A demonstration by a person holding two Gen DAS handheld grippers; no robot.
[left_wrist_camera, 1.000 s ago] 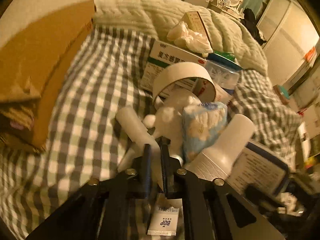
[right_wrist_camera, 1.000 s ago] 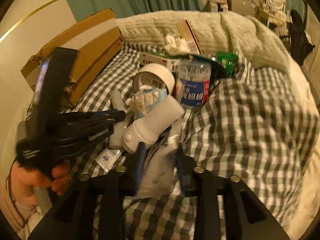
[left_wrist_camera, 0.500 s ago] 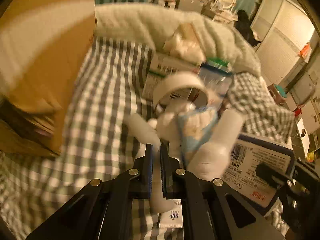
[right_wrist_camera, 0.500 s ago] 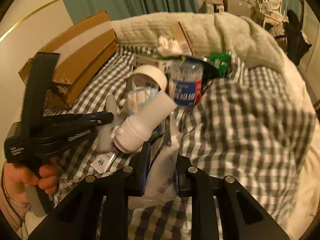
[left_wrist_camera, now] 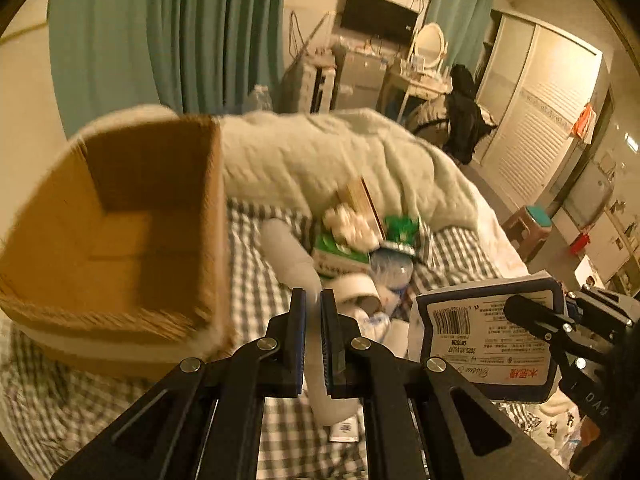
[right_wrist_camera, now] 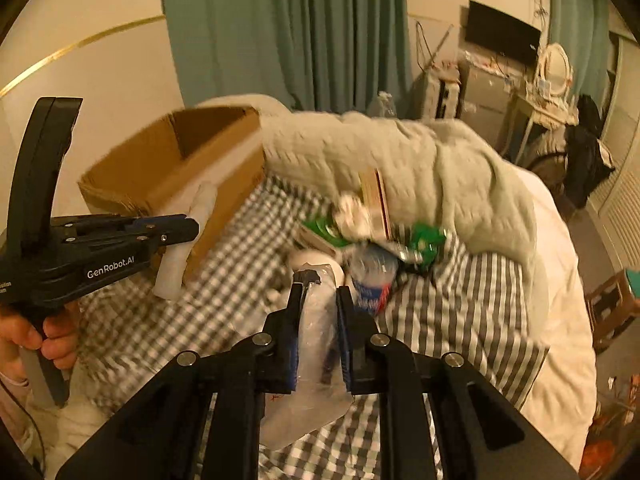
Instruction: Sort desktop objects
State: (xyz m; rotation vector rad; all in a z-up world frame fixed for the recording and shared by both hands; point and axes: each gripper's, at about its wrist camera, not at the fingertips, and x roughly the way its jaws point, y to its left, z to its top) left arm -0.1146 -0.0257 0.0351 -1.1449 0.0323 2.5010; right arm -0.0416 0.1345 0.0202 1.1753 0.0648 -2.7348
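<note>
My left gripper [left_wrist_camera: 313, 300] is shut on a white plastic tube [left_wrist_camera: 288, 256], held up off the bed; the right wrist view shows the same tube [right_wrist_camera: 170, 280] crosswise in the left gripper [right_wrist_camera: 192, 230], beside the box. An open brown cardboard box [left_wrist_camera: 120, 240] sits at the left on the checked bedcover. My right gripper [right_wrist_camera: 320, 292] pinches a clear plastic packet [right_wrist_camera: 316, 340], its jaws still closing. The packet's barcoded label [left_wrist_camera: 480, 340] shows in the left wrist view.
A pile lies mid-bed: a white tape roll [left_wrist_camera: 356, 284], a green-and-white medicine box [left_wrist_camera: 340, 258], crumpled tissue [left_wrist_camera: 348, 224] and a clear tub with a blue label [right_wrist_camera: 372, 276]. A pale quilt [left_wrist_camera: 340, 152] is heaped behind. A hand [right_wrist_camera: 52, 340] grips the left tool.
Both grippers have risen from the pile, the left lifting the white tube and the right lifting the packet. The views tilted up, and the box's open inside now shows.
</note>
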